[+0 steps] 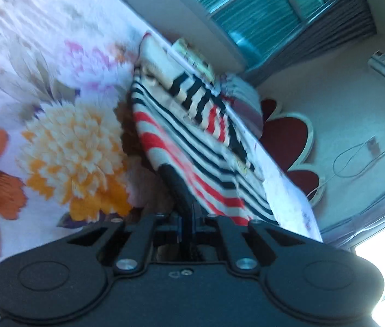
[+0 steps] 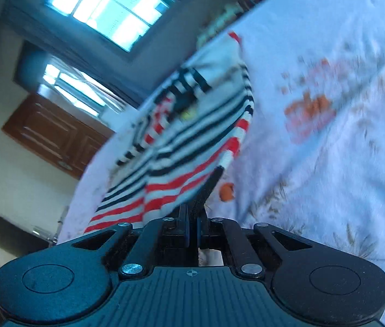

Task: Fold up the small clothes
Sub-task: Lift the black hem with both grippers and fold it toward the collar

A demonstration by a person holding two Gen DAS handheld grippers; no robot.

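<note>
A small striped garment [image 1: 192,141], white with red and black bands, lies on a flower-print bedspread [image 1: 56,125]. In the left wrist view my left gripper [image 1: 174,182] is shut on the garment's near hem, its two black fingers pressed together on the cloth. The right wrist view shows the same garment [image 2: 181,147] from its other side. My right gripper [image 2: 208,188] is shut on that edge of the hem, fingers closed with the fabric pinched between them. Both views are tilted and blurred.
The bedspread [image 2: 328,136] fills the space beside the garment. Folded fabric [image 1: 244,100] lies past the garment at the bed's edge, by a red flower-shaped headboard [image 1: 287,136]. A window [image 2: 108,8] and a wooden door [image 2: 53,133] stand beyond the bed.
</note>
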